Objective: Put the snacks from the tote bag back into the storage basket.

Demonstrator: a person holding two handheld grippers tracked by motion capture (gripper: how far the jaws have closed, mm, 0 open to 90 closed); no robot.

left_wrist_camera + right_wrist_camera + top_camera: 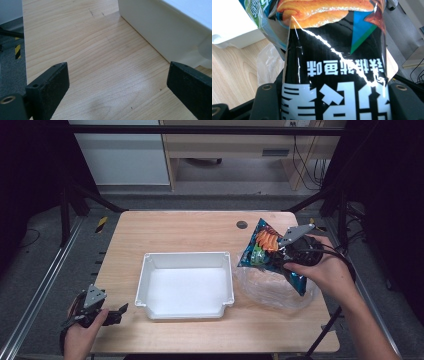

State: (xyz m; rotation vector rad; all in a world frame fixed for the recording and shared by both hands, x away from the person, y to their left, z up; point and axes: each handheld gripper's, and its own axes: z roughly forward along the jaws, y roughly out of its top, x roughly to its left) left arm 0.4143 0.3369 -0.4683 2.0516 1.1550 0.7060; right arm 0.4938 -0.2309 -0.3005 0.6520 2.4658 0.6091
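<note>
Left tongs (119, 310) rest at the near-left corner of the desk (180, 227) — jaws spread wide, nothing between them, flat black pads with a matte rubbery face over bare pale woodgrain. Just beyond them sits the white plastic bin (227, 270): rectangular, smooth, rounded corners, flared rim, inside bare. Right of the bin, a crumpled clear plastic bag (270, 292) lies on the desk, thin and wrinkled. Above it, right tongs (285, 257) are clamped on a glossy foil snack bag (262, 245) — creased, shiny black and blue with orange print, held tilted off the desk near the right edge, its upper corner pointing toward the far side. Farther back, a small dark round grommet (242, 224) is set in the desktop.
</note>
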